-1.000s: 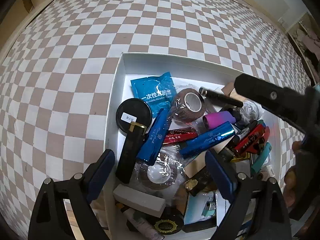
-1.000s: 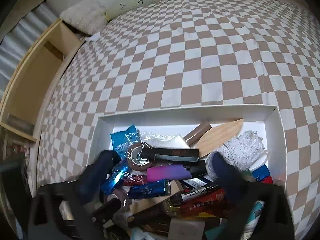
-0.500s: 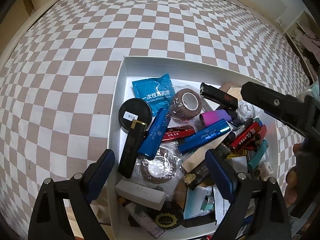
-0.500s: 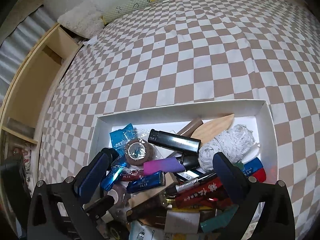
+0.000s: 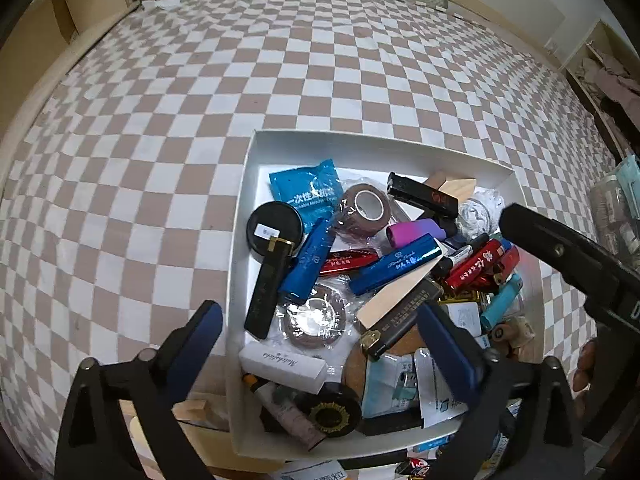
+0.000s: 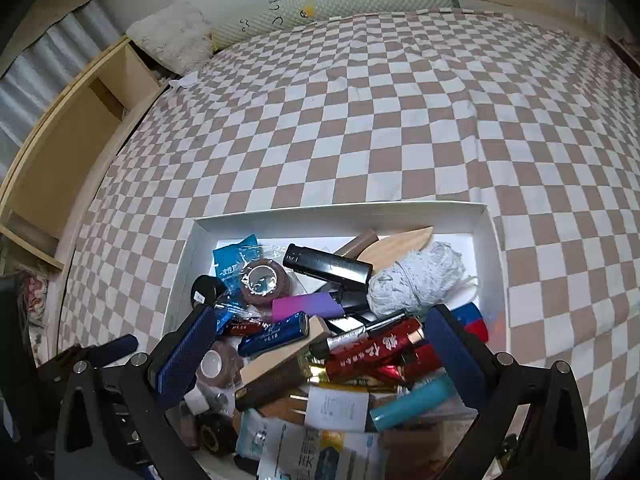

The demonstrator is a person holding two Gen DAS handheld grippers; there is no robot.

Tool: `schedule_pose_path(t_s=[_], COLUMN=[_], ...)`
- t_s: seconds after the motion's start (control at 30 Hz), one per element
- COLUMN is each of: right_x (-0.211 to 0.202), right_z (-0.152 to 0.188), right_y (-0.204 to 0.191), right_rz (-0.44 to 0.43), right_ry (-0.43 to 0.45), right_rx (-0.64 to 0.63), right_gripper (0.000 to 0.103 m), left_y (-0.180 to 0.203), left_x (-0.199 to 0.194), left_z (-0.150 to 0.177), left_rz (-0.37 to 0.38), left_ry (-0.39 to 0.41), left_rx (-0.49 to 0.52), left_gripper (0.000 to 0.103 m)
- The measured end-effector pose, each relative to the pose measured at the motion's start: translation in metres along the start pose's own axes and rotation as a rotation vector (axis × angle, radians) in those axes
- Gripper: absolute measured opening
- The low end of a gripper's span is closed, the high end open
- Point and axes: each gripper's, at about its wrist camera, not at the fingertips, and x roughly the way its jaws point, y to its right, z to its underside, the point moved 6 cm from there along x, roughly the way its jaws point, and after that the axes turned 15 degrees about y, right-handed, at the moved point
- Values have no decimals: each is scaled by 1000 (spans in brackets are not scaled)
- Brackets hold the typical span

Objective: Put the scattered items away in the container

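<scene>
A white box [image 5: 248, 184] on the checked bed holds a heap of small items: a black lighter [image 5: 422, 195], a blue sachet [image 5: 306, 196], a brown tape roll [image 5: 366, 210] and blue tubes. My left gripper [image 5: 320, 340] hovers above the box's near left corner. Its jaws are opening with nothing between them. In the right wrist view the same box [image 6: 340, 212] lies below my right gripper [image 6: 320, 352], which stands open and empty over the near part of the heap. The black lighter [image 6: 328, 266] rests on top at the far side, beside grey yarn [image 6: 416, 276].
The checked sheet [image 6: 380, 120] stretches beyond the box. Pillows [image 6: 176, 36] lie at the head end and a wooden shelf unit [image 6: 72, 120] runs along the left. A wooden block [image 5: 192, 408] and papers sit outside the box's near edge. Clutter stands at the right [image 5: 616, 208].
Both grippers have lifted and drawn back from the box, so more of the bed shows. The black lighter has come to rest on the heap. The left fingers stand slightly wider.
</scene>
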Motion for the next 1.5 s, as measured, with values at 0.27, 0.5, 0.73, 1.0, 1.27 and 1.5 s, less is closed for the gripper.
schedule_pose_path(t_s=[0.27, 0.5, 0.73, 1.0, 1.27, 1.5], right_x=[-27, -53, -77, -107, -129, -150], right_z=[-1, -1, -1, 0, 6, 10], right_y=[-6, -8, -12, -19, -19, -17], right_rz=[12, 40, 54, 68, 83, 96], right_ry=[24, 49, 68, 101, 106, 124], right_rx=[-48, -79, -108, -149, -157, -148], right_gripper=[103, 103, 103, 103, 103, 103], left_y=[-4, -13, -12, -1, 6, 8], left_x=[-27, -51, -75, -105, -129, -146], left_z=[-12, -22, -24, -25, -22, -16], left_rz=[-33, -49, -23, -7, 2, 2], left_ry=[74, 149, 184, 237, 259, 269], left_rx=[24, 17, 3, 26, 40, 39], left_gripper=[101, 103, 103, 103, 103, 103])
